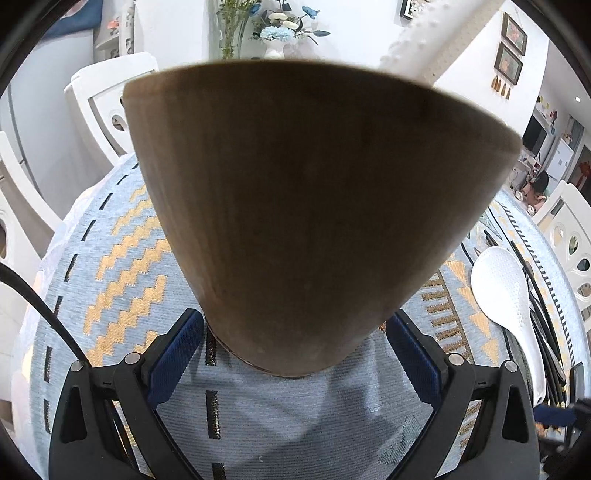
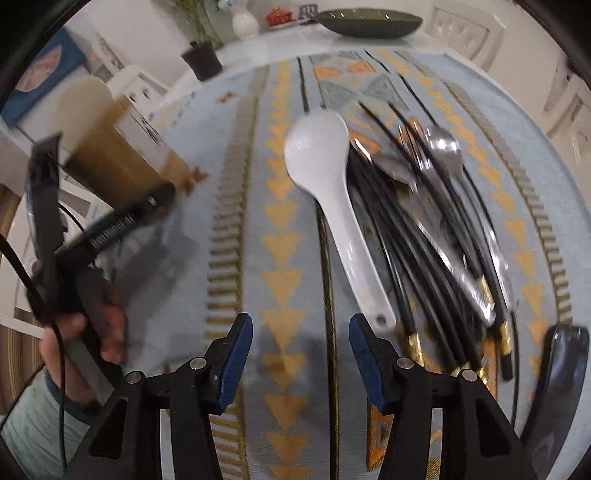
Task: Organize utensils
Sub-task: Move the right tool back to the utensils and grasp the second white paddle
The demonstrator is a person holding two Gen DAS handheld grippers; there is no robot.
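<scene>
A brown wooden utensil holder [image 1: 314, 206] fills the left wrist view, tilted off the tablecloth, with my left gripper [image 1: 294, 315] shut on its lower part. The right wrist view shows that holder [image 2: 107, 147] at the left, in the left gripper [image 2: 103, 170] that a hand [image 2: 81, 332] grips. My right gripper [image 2: 301, 319] hangs open over the patterned cloth, nothing between its pads. Just right of it lies a white spoon [image 2: 321, 166], its handle end near the right fingertip. Beside it is a pile of black chopsticks [image 2: 406, 221] and metal cutlery [image 2: 443, 147]. The white spoon [image 1: 498, 284] also shows at right.
A blue and yellow tablecloth [image 2: 280, 221] covers the round table. At the far edge stand a green dish [image 2: 369, 22], a white vase [image 2: 243, 22] and a dark pot [image 2: 203, 61]. A dark object [image 2: 554, 369] lies at the right. White chairs [image 1: 103, 96] ring the table.
</scene>
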